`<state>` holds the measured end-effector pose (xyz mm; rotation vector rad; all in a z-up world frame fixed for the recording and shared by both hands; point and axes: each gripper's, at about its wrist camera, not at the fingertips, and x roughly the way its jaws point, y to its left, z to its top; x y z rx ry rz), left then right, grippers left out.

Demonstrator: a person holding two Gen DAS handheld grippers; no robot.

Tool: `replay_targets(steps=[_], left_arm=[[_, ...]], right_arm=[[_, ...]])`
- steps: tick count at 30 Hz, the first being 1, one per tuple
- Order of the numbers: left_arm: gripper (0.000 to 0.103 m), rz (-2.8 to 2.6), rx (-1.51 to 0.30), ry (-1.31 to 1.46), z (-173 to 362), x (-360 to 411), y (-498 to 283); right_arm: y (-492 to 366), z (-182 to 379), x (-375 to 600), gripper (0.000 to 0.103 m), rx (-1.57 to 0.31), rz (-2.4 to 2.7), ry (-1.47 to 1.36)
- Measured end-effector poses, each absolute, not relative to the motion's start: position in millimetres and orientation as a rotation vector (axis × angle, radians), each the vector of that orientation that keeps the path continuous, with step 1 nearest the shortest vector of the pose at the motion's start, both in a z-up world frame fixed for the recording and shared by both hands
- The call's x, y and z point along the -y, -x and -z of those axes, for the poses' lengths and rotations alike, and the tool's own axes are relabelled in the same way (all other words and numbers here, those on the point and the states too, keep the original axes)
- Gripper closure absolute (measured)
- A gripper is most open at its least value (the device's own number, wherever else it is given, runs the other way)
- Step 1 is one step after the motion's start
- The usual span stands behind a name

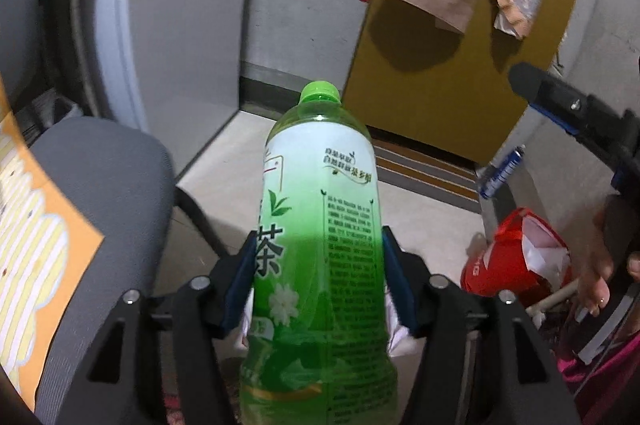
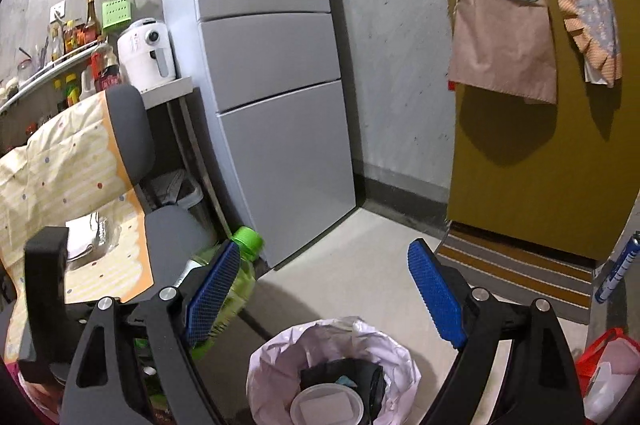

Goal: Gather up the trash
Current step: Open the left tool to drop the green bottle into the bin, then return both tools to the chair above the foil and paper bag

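Between left tongs (image 1: 318, 265): green tea bottle (image 1: 320, 225), clamped for binning. Right tongs (image 2: 324, 289): agape, empty, bin (image 2: 264, 365) at six o'clock.

Both wrist views look forward and downward – sharing the fridge (image 1: 180, 37), yellow door (image 2: 540, 145) and green bottle (image 1: 320, 245).
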<state>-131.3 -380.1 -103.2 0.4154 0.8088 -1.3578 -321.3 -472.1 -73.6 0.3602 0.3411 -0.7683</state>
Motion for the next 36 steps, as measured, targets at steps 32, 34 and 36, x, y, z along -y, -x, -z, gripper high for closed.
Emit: replay_targets(steps=[32, 34, 36], left_arm=[[0.018, 0.476, -0.716, -0.141, 53, 120, -48], [0.018, 0.424, -0.709, -0.116, 48, 102, -62], [0.018, 0.369, -0.703, -0.107, 45, 87, -76]], right_arm=[[114, 32, 366, 0.017, -0.421, 0.24, -0.198], [88, 27, 354, 0.017, -0.421, 0.187, -0.179], [66, 27, 347, 0.017, -0.43, 0.149, -0.175]])
